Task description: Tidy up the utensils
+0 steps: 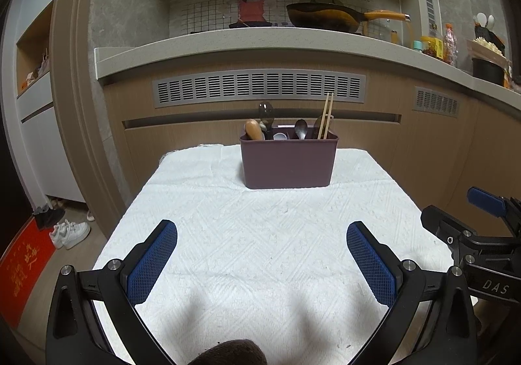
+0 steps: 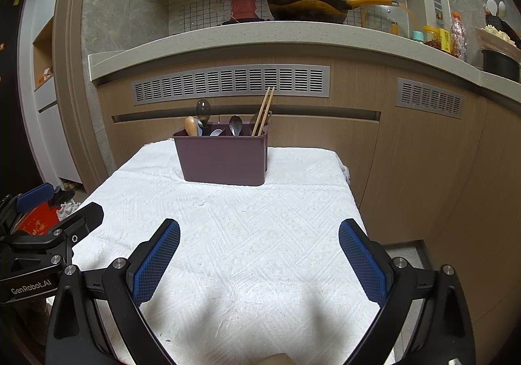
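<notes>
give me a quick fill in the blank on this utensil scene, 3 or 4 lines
1. The utensil caddy stands on a white ____.
2. Both the left gripper and the right gripper have their jaws ____.
3. The chopsticks stand at the caddy's ____ end.
4. On the counter behind sits a wok with a ____ handle.

Missing words: cloth; open; right; yellow

Maroon utensil caddy [image 1: 288, 160], spoons [image 1: 301, 129], chopsticks [image 1: 327, 115] upright inside
</notes>
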Tool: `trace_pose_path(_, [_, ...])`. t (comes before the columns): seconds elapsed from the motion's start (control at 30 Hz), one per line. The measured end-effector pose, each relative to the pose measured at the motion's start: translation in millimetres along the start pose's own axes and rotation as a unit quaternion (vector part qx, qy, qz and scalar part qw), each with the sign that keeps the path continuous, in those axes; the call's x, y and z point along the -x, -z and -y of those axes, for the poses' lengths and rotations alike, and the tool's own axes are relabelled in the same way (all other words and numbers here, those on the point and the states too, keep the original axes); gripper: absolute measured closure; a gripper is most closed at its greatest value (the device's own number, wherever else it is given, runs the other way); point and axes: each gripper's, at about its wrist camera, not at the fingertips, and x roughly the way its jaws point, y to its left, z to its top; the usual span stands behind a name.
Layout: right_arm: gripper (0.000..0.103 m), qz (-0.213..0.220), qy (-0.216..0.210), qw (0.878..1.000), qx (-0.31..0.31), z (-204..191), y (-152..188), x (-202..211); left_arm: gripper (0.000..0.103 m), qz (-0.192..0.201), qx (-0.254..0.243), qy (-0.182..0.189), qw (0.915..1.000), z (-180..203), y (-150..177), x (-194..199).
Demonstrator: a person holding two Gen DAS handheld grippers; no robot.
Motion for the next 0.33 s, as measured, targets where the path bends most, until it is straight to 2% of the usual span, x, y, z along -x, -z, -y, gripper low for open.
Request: trace_pose_path(0.33, [0.006,-0.002,0.001,1.0,-0.001,0.4,-0.5,0.0,0.0,-0.006,-0.003,-0.005,1.0,1.2,3.1,-2.7])
